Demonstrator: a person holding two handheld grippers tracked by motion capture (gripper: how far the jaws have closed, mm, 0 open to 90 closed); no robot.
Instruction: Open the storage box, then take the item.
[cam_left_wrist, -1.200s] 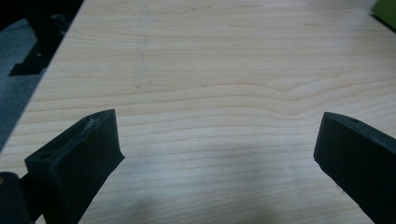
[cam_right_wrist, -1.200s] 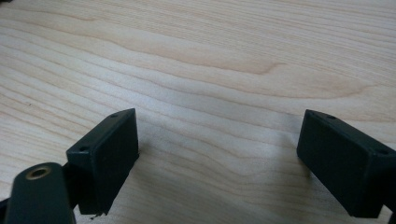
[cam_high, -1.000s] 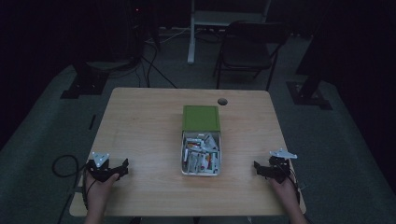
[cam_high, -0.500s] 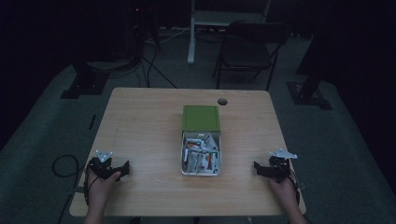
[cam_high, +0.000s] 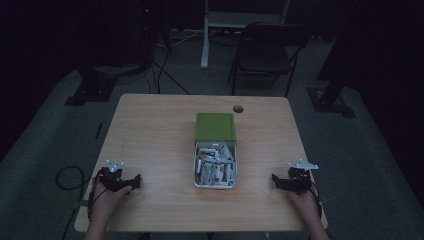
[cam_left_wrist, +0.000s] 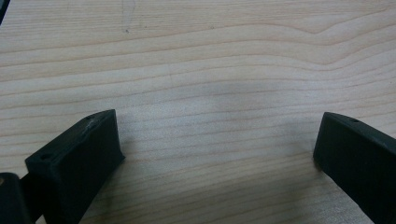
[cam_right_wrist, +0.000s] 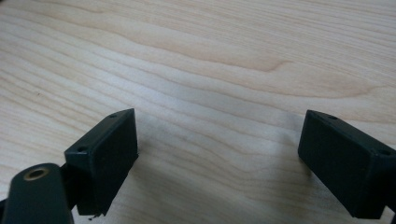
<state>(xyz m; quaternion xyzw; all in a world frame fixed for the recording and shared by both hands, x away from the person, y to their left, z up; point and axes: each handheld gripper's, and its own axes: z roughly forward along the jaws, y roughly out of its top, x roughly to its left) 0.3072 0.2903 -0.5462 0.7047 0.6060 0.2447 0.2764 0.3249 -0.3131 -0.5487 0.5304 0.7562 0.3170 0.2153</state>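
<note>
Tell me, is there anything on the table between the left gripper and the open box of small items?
Nothing visible does. Between the left gripper and the box lies bare wooden table. The left gripper view shows plain wood between its wide-apart jaws. The green lid lies beyond the box, out of the way.

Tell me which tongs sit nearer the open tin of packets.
Right. The right tongs sit right of the tin, a shorter gap; the left tongs sit farther off to its left.

Light wooden table (cam_high: 160, 130) with open tin (cam_high: 215, 165) of packets, green lid (cam_high: 215, 126).
</note>
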